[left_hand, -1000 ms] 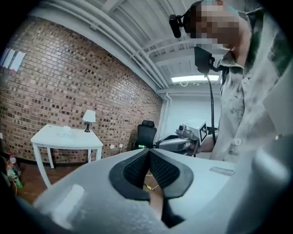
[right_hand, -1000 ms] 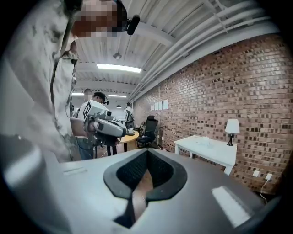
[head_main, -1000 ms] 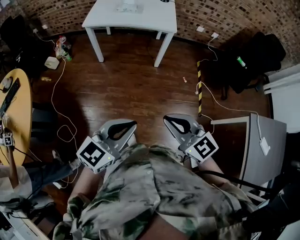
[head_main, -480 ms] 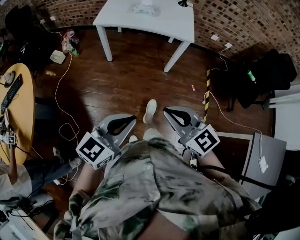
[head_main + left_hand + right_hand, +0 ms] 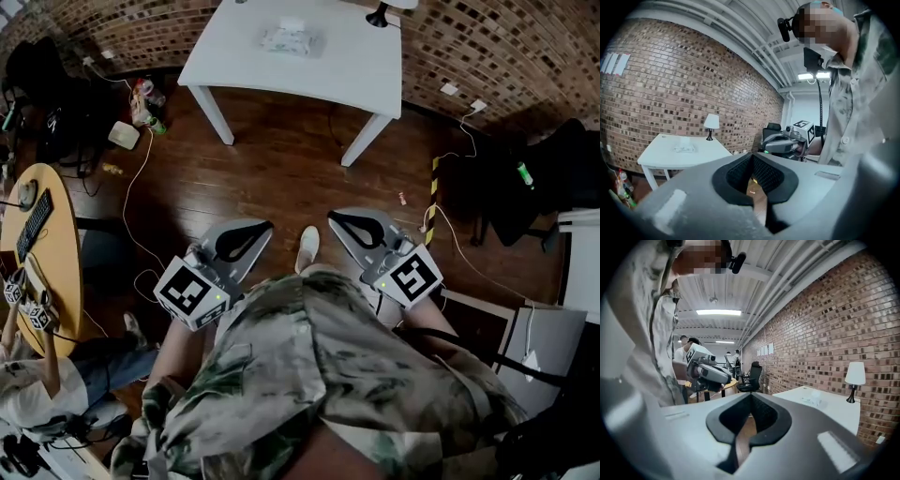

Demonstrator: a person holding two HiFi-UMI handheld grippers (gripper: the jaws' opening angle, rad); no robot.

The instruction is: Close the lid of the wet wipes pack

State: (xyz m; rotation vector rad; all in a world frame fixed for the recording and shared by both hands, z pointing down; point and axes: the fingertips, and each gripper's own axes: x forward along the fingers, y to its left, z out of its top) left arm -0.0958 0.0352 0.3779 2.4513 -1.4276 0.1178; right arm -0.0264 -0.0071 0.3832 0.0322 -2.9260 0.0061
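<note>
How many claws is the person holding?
2. The left claw is left of the middle of the head view. The right claw is just to its right. Both hang over the wooden floor, shut and holding nothing. None look hidden.

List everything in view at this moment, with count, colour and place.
Table: one, white, top centre by the brick wall.
Wet wipes pack: one, whitish, on that table.
Lamp: one, white shade, at that table's corner.
Round table: one, yellow, left edge.
Keyboard: one, black, on the round table.
Hazard tape: one strip, yellow-black, on the floor at right.
Seated person: one, lower left.
Shoe: one, white, between the grippers.
Left gripper: grey, shut, empty.
Right gripper: grey, shut, empty.
</note>
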